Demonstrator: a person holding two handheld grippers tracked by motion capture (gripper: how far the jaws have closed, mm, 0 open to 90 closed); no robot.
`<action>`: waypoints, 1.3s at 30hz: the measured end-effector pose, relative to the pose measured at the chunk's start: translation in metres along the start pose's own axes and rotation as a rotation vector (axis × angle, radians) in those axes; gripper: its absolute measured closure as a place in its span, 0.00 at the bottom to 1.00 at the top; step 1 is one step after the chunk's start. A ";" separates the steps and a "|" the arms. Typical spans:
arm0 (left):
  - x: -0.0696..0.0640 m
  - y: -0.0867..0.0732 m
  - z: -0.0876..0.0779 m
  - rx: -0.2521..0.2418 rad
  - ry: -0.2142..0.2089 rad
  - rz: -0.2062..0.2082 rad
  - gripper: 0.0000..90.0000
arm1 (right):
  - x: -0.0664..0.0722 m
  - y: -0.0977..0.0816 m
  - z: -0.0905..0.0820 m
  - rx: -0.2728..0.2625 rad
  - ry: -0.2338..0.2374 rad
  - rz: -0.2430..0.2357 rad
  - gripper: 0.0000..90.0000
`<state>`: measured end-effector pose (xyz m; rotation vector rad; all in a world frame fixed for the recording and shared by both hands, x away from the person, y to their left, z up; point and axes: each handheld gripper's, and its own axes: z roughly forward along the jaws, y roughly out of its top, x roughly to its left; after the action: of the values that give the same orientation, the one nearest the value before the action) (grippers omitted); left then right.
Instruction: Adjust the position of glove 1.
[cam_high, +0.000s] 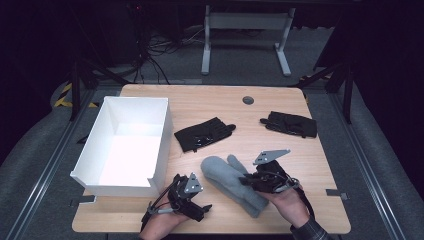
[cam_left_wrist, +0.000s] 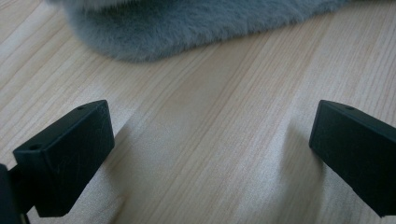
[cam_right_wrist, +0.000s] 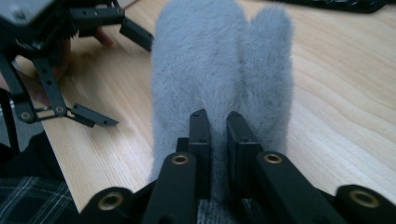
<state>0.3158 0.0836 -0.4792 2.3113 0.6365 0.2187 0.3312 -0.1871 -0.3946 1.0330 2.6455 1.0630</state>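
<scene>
A box (cam_high: 122, 145) sits on the surface's (cam_high: 300, 210) left; a mitten (cam_high: 227, 177) lies near the front edge — two gloves, one (cam_high: 202, 134) mid-surface, one (cam_high: 291, 123) at back right, lie behind it.

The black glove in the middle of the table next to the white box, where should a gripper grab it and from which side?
Probably at the cuff end of the black glove, the wide straight edge nearest the white box. It lies flat with its fingers pointing away toward the right, so come from above with the jaws across that edge and pinch the fabric. The open left gripper is free; the right gripper is shut on the grey mitten.
</scene>
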 end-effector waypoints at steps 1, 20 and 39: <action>0.000 0.000 0.000 -0.002 -0.001 -0.001 0.00 | 0.001 0.000 0.001 0.008 0.001 -0.006 0.86; -0.009 0.020 -0.018 -0.025 -0.069 -0.061 0.71 | -0.064 -0.030 -0.040 -0.090 -0.030 -0.054 1.00; -0.062 0.076 0.018 -0.069 -0.241 0.070 0.97 | -0.071 -0.047 -0.007 0.049 0.109 -0.102 1.00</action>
<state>0.2969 -0.0058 -0.4382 2.2497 0.4202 -0.0064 0.3573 -0.2601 -0.4298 0.8608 2.7895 1.0676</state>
